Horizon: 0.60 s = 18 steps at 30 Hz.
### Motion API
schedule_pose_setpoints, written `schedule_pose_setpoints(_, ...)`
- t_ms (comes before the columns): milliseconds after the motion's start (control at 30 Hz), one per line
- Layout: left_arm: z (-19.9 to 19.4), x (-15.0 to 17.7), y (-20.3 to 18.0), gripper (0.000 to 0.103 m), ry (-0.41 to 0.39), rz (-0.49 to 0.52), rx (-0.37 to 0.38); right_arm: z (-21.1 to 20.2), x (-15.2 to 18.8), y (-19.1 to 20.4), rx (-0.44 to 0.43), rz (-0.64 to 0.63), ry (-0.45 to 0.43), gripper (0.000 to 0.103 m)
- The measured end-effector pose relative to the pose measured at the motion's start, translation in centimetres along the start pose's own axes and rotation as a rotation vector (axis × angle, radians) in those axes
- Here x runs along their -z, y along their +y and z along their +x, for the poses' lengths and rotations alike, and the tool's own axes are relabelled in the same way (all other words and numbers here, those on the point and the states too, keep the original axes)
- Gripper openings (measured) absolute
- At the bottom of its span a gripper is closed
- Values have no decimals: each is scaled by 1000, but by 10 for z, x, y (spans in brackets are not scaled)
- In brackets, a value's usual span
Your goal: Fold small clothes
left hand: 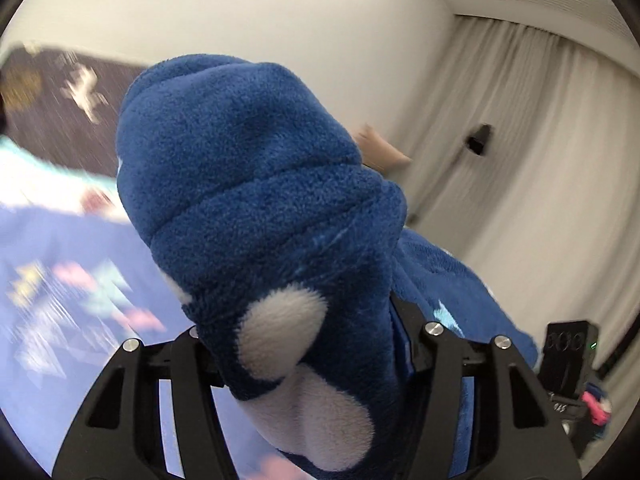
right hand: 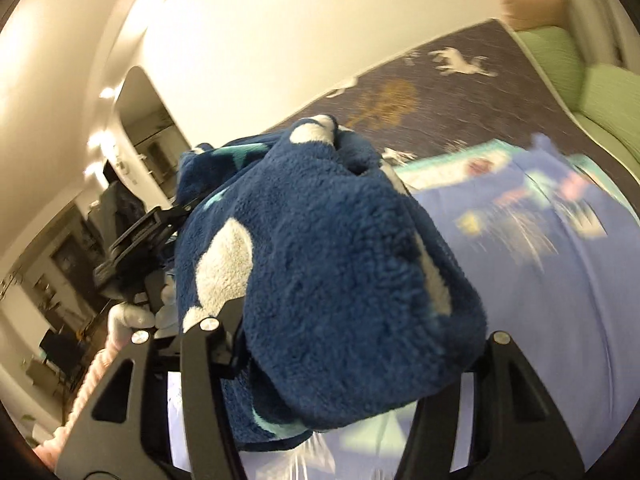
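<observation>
Across both frames' centres, a blue fleece garment (left hand: 256, 184) was clamped in the left claw (left hand: 308, 360) and right claw (right hand: 340, 360), above a lavender printed cloth (right hand: 560, 320).

Both wrist views against fleece (left hand: 256, 184)

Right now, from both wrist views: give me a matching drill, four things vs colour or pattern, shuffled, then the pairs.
Things:
1. fleece garment
2. sofa
3. curtain
4. rug

Descriptions:
A. plain off-white, hanging in folds
B. dark grey with white animal shapes
C. dark blue with white patches
D. light green

Pairs: 1-C, 2-D, 3-A, 4-B

The left claw and right claw both grip the fleece garment.
</observation>
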State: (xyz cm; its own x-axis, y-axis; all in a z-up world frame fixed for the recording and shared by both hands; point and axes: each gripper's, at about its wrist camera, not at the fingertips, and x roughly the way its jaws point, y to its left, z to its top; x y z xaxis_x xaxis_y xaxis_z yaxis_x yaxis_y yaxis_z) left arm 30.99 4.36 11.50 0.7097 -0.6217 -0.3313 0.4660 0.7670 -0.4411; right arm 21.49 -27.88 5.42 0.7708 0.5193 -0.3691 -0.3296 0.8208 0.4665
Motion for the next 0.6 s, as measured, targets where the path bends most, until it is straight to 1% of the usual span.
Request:
schedule_pose_setpoints(67, 10, -25, 10, 60, -26, 30, -73, 42, -33, 3, -21, -32, 4, 56)
schedule_pose_setpoints(100, 17, -40, 23, 60, -45, 34, -111, 60, -46, 2, -33, -36, 9, 56)
schedule_pose_setpoints(133, 22, -47, 32, 60, -53, 30, -129, 87, -62, 0, -50, -34, 15, 56)
schedule_pose_setpoints(233, 45, -68, 72, 60, -76, 1, -193, 142, -83, -9, -68, -25, 30, 56)
schedule_pose_setpoints(267, 56, -70, 85, 60, -78, -6, -215, 169, -89, -13, -67, -22, 45, 56)
schedule_pose_setpoints(300, 67, -70, 103, 60, -75, -18, -238, 185, -90, -13, -63, -21, 56, 56)
schedule_pose_setpoints(367, 87, -65, 133, 60, -67, -48, -271, 230, -92, -19, -48, -23, 89, 56)
schedule_pose_setpoints(467, 114, -44, 179, 61, -56, -107, -315, 285, -87, -35, -21, -25, 128, 57)
schedule_pose_setpoints(500, 129, -30, 196, 66, -33, -134, -362, 301, -79, -43, -8, -24, 141, 62)
schedule_pose_setpoints(533, 141, -13, 213, 68, 15, -165, -415, 317, -72, -51, 16, -24, 156, 67)
schedule_pose_setpoints(567, 156, 7, 232, 68, 95, -206, -460, 341, -57, -67, 102, -11, 202, 73)
schedule_pose_setpoints(600, 176, 33, 251, 67, 218, -250, -511, 362, -38, -81, 202, 12, 279, 74)
